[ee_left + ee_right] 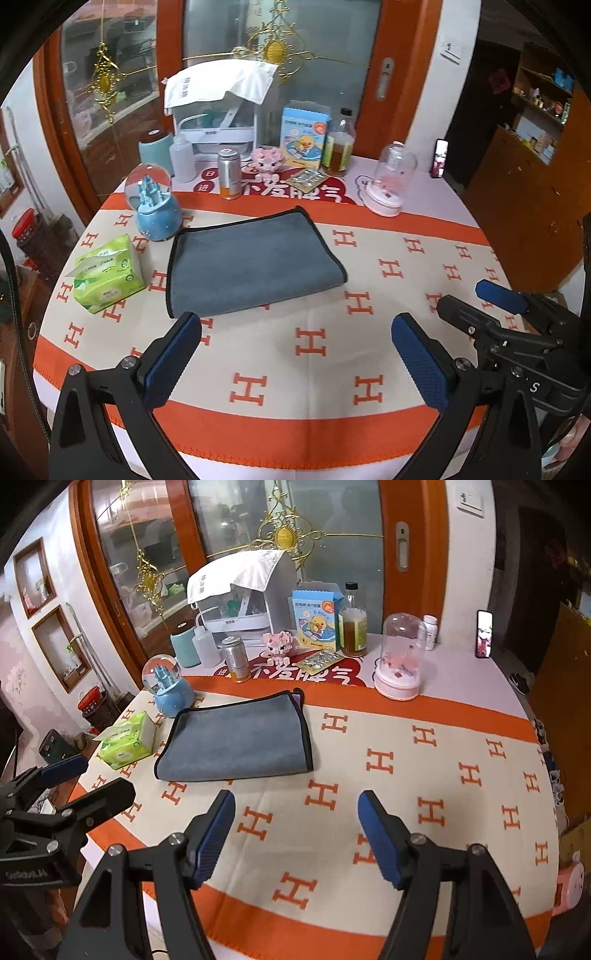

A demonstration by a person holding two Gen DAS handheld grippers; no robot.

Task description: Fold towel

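Your towel [251,262] lies flat on the worktop [314,369], at 11 o'clock from both claws. The left claw [295,354] and right claw [295,834] hang wide and empty. Pinch both near corners low, then lift together so the edges meet squarely.

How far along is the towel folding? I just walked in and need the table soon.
The grey towel already lies flat in a neat rectangle, with doubled edges along its right side, so at least one fold looks done. Nothing is in hand: the left tongs and right tongs are both open above the tablecloth, clear of the towel. Any further fold is not yet begun.
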